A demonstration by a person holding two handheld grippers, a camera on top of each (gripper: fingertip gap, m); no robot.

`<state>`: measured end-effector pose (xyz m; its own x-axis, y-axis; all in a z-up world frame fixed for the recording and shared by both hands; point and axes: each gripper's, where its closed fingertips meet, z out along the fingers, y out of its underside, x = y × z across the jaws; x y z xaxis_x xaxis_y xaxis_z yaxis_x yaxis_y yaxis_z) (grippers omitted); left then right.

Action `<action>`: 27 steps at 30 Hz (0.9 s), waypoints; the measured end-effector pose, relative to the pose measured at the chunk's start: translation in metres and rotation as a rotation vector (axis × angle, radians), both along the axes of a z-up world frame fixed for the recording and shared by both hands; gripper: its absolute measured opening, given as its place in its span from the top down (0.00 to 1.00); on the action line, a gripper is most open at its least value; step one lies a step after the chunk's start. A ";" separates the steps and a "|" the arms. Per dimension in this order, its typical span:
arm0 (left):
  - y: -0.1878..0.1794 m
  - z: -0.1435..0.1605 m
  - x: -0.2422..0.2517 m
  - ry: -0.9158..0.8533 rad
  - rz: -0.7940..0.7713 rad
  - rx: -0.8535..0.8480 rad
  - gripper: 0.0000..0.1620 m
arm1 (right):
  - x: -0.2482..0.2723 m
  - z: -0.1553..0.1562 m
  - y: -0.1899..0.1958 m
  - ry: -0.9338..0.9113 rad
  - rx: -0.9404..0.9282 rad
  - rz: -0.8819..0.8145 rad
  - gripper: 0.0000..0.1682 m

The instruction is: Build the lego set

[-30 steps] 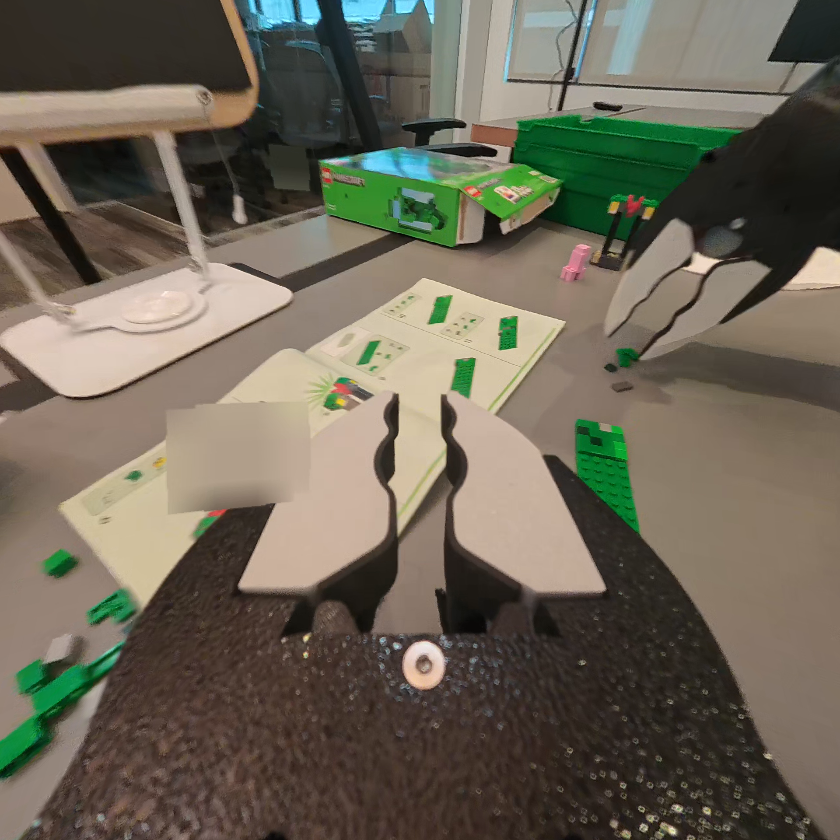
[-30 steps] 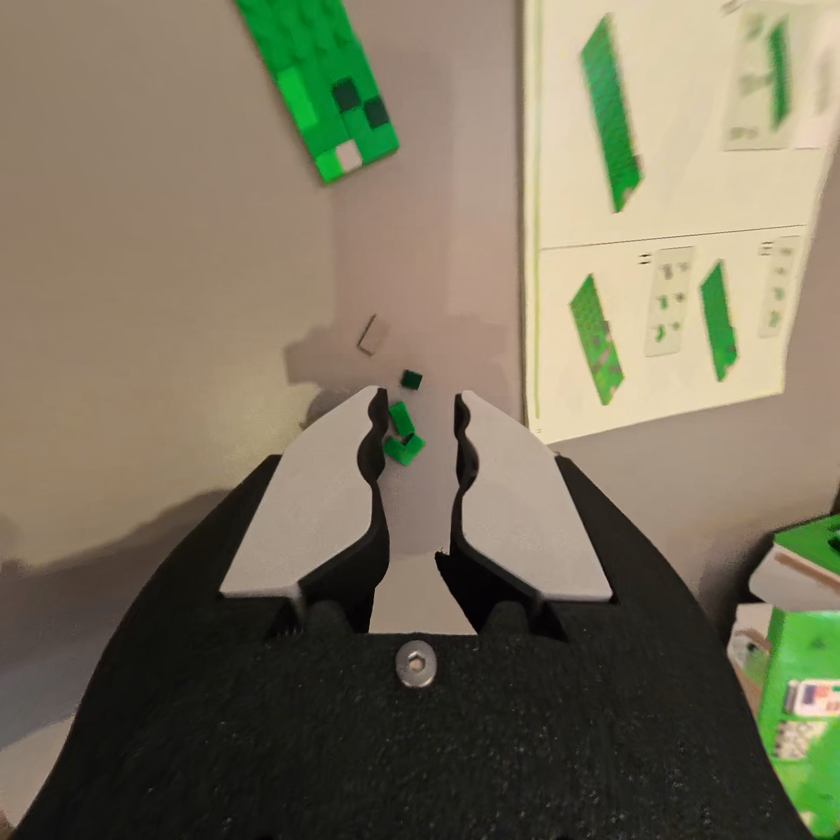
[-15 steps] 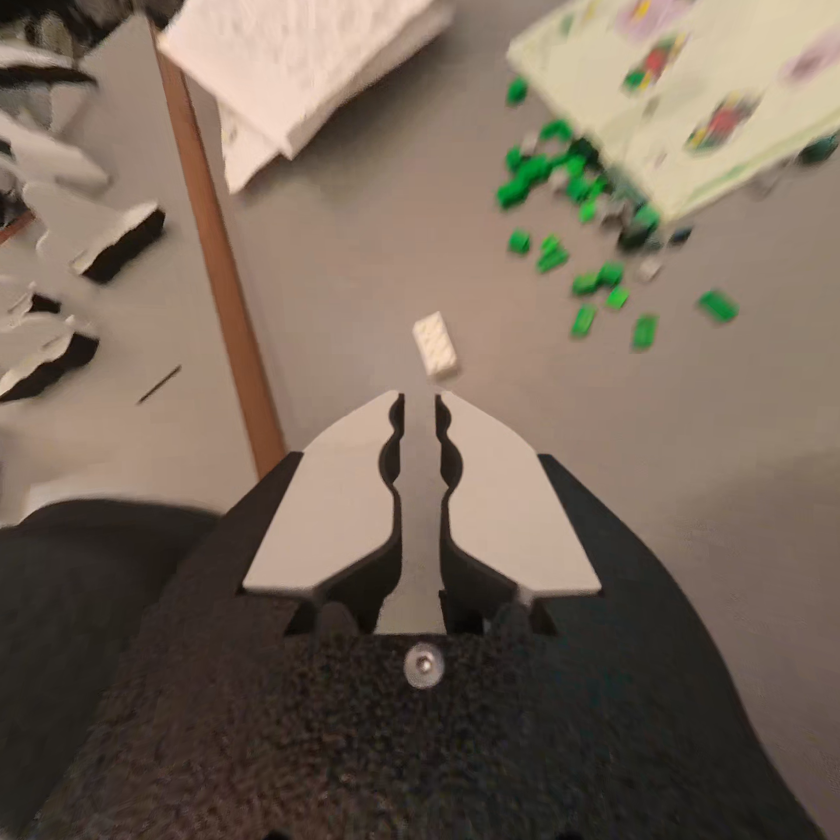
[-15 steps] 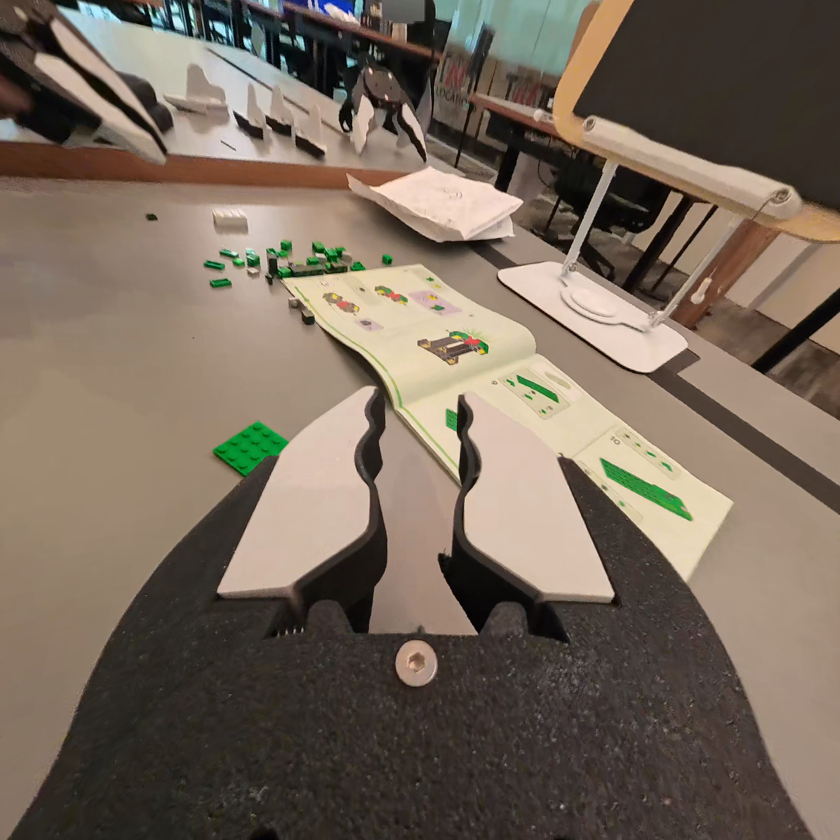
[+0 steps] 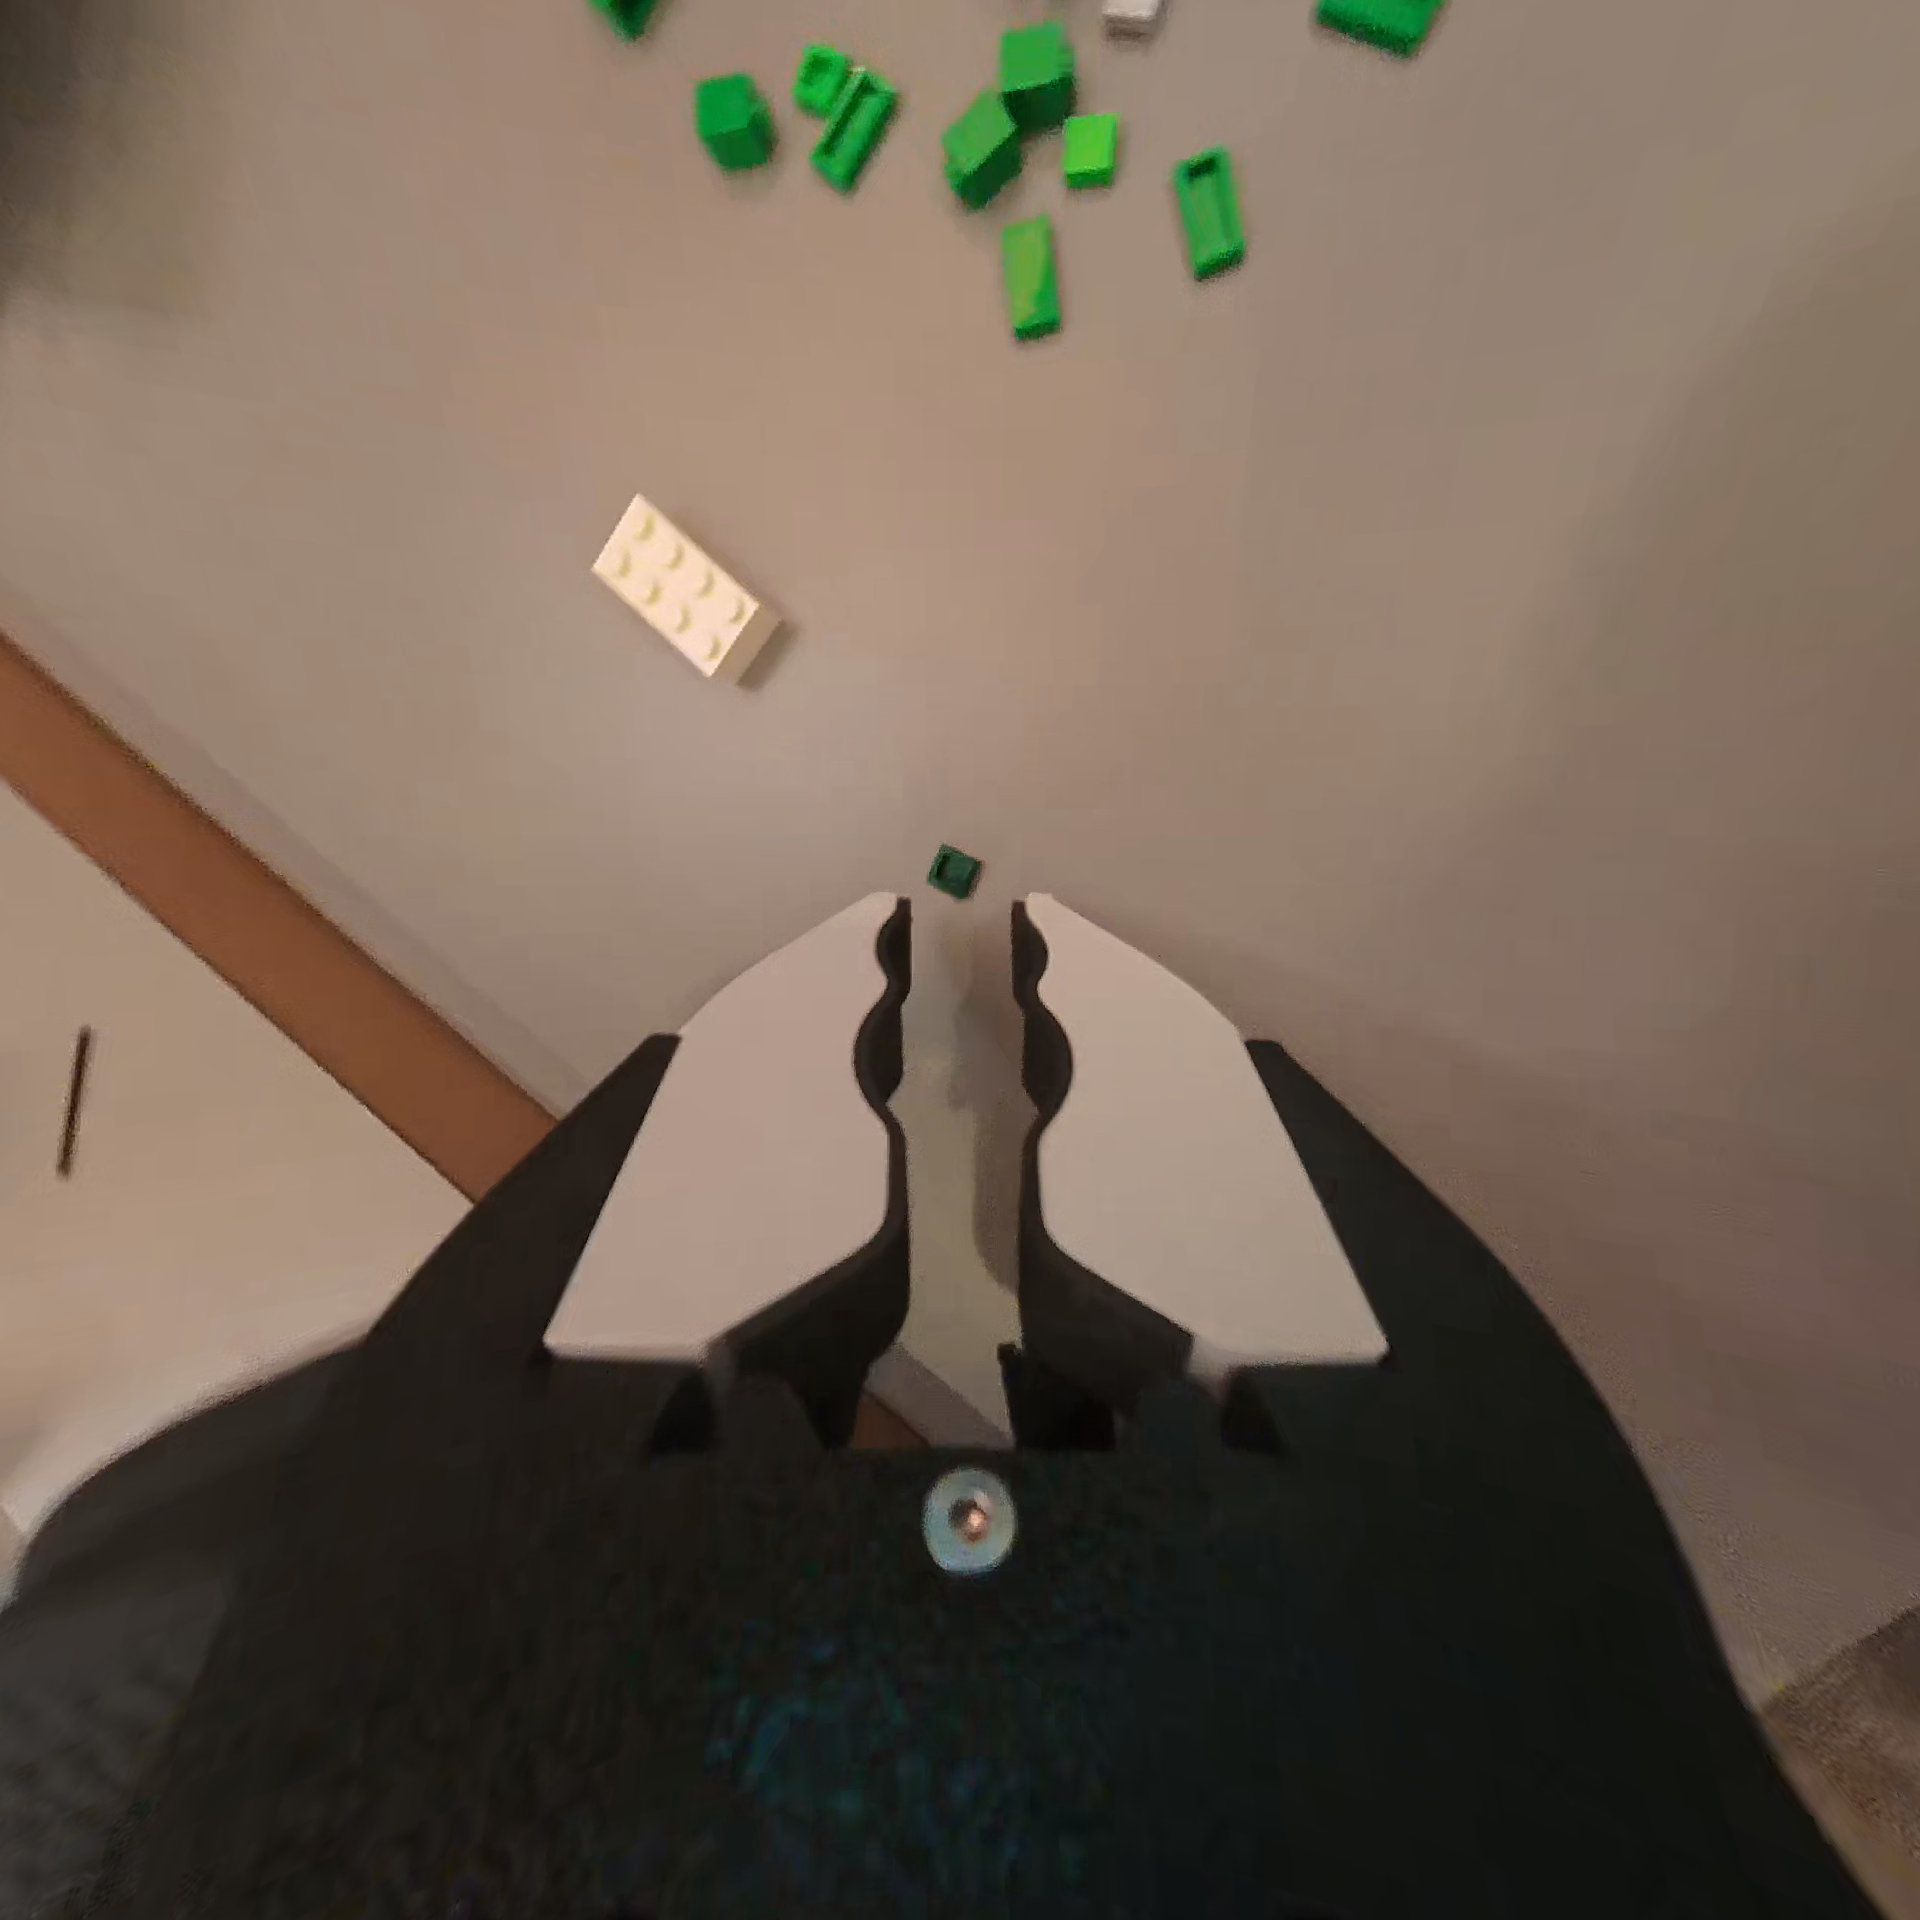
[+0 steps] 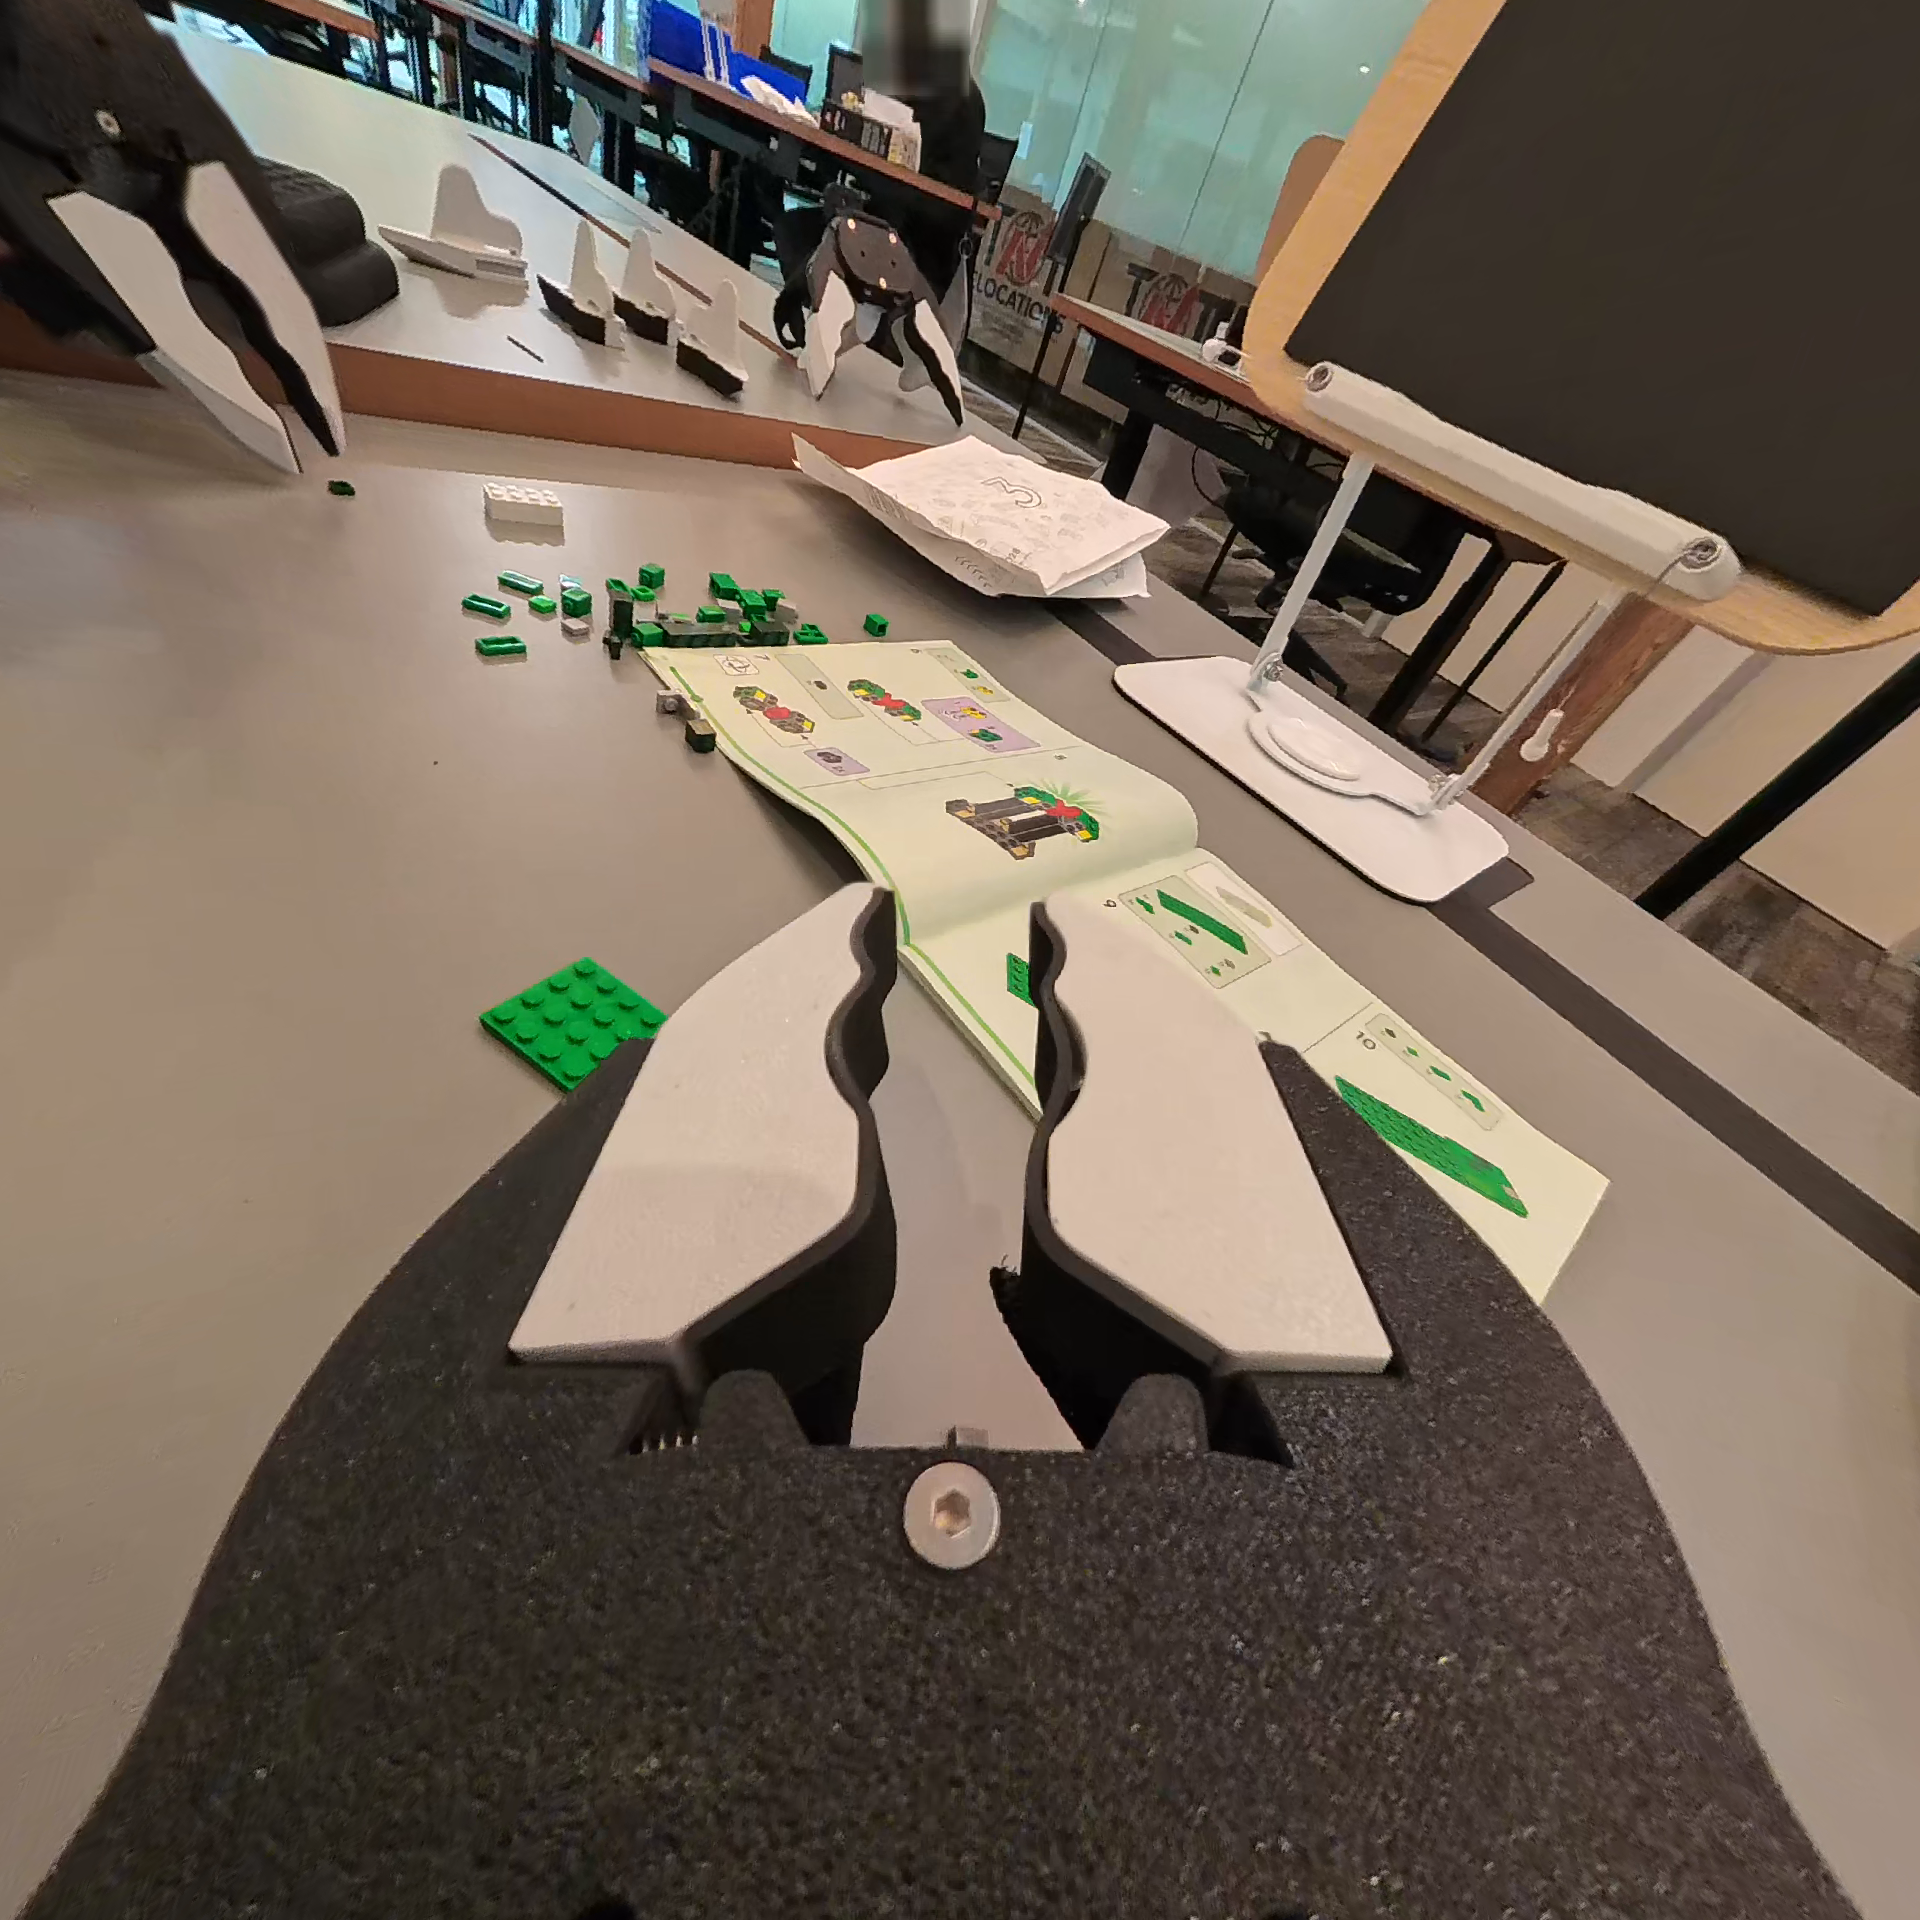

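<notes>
On a grey bench in an open-plan office, the right gripper hangs narrowly parted and empty over the instruction booklet; the left gripper, slightly parted, hovers beside a dark green stud piece near the bench's brown edge, loose green bricks beyond.

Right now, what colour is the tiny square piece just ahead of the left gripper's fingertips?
Dark green: the tiny square piece shows best in the left wrist view.

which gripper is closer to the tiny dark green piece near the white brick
Left. The left gripper hovers right over the dark green piece, jaws open just short of it. The right gripper is far back across the table, over the booklet.
</notes>
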<state>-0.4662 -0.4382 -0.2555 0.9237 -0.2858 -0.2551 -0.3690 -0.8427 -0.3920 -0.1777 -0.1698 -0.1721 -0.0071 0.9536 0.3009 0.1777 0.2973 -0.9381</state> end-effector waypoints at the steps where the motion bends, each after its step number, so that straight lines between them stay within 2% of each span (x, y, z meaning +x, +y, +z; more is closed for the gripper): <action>1: 0.001 0.000 -0.002 0.009 -0.035 -0.019 0.90 | 0.000 -0.001 0.000 -0.004 0.003 0.000 0.86; 9: 0.007 -0.005 0.002 -0.084 -0.232 -0.212 0.93 | -0.003 -0.007 0.000 -0.033 0.008 0.004 0.86; 15: 0.005 -0.010 0.006 -0.131 -0.285 -0.304 0.95 | -0.002 -0.012 0.003 -0.062 0.038 -0.006 0.86; 17: 0.007 -0.009 0.005 -0.136 -0.260 -0.303 0.96 | -0.003 -0.012 0.001 -0.066 0.047 0.000 0.86; 19: 0.022 -0.003 0.011 -0.156 -0.222 -0.206 0.96 | -0.004 -0.009 -0.002 -0.055 0.079 0.010 0.86; 21: 0.058 0.019 0.040 -0.280 -0.171 0.023 0.96 | -0.004 0.002 -0.011 -0.009 0.149 0.039 0.86; 25: 0.126 0.100 0.150 -0.795 -0.225 0.496 0.96 | -0.009 0.044 -0.052 0.129 0.351 0.125 0.86; 27: 0.143 0.135 0.197 -1.081 -0.248 0.609 0.96 | -0.013 0.060 -0.080 0.185 0.462 0.196 0.86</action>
